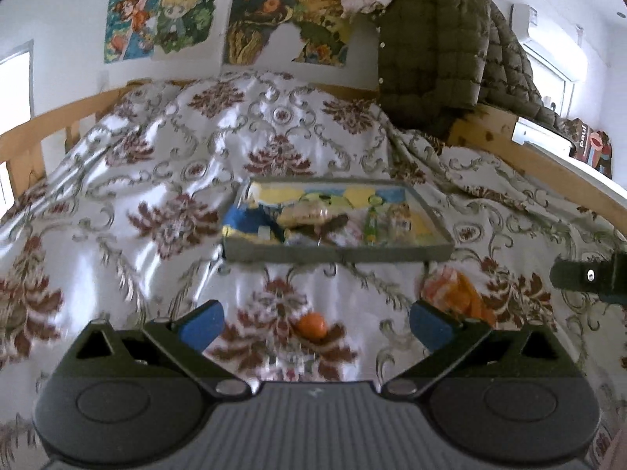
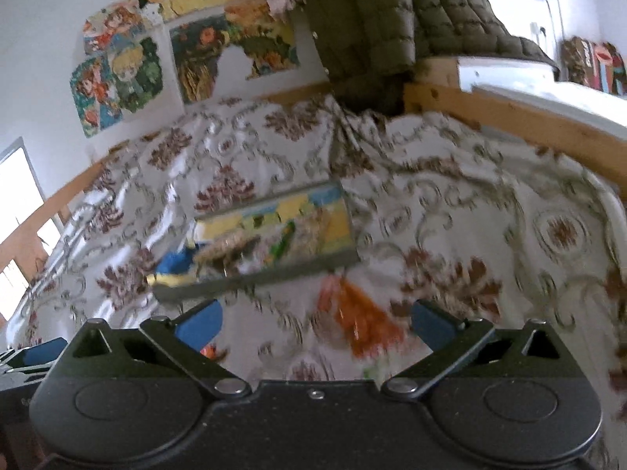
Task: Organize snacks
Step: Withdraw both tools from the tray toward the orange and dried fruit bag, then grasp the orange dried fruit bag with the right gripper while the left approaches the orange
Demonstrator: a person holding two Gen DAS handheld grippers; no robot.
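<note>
Blue pads of the left tool stood wide apart with nothing between them, and below the gap a small orange fruit (a mandarin, by its look) lay on the bedspread. The right tool stood just as wide and just as empty, its pads framing bare cloth and the lower end of an orange-and-white snack packet that lay on the bed between the tool and the tray. In the left wrist view the same packet sat just beside the right-hand pad, close to the tray's near right corner, and the tip of the right tool reached in from the right edge.

Beyond both tools a shallow grey tray with a printed yellow and blue floor rested on the bedspread. It held the gathered snacks: a blue packet at its left, a pale packet near the middle and a slim green item further right, the rest too blurred to name.

Farther out ran the wooden bed frame, an olive quilted jacket hung over it at the right, and cartoon posters covered the white wall.
</note>
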